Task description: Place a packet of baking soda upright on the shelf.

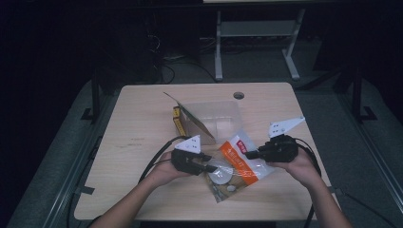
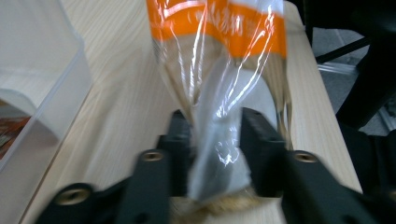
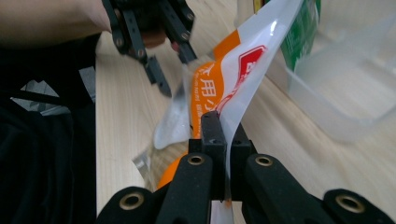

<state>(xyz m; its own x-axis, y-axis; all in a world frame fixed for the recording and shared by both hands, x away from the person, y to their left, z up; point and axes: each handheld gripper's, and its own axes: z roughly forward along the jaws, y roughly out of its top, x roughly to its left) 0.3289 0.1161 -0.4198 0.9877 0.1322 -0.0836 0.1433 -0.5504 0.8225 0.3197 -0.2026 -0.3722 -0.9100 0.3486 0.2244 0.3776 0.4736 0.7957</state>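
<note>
R tongs clamp snack bag edge; L tongs parted, bag btwn, unpinched.

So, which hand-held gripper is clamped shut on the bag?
The right hand-held gripper: its jaws pinch the bag edge flat. The left hand-held gripper stands open around the bag.

Light wood tabletop with a round cable hole near the far edge. A clear plastic box sits around the middle, and a crinkly orange-and-clear snack bag lies toward the near edge.
</note>
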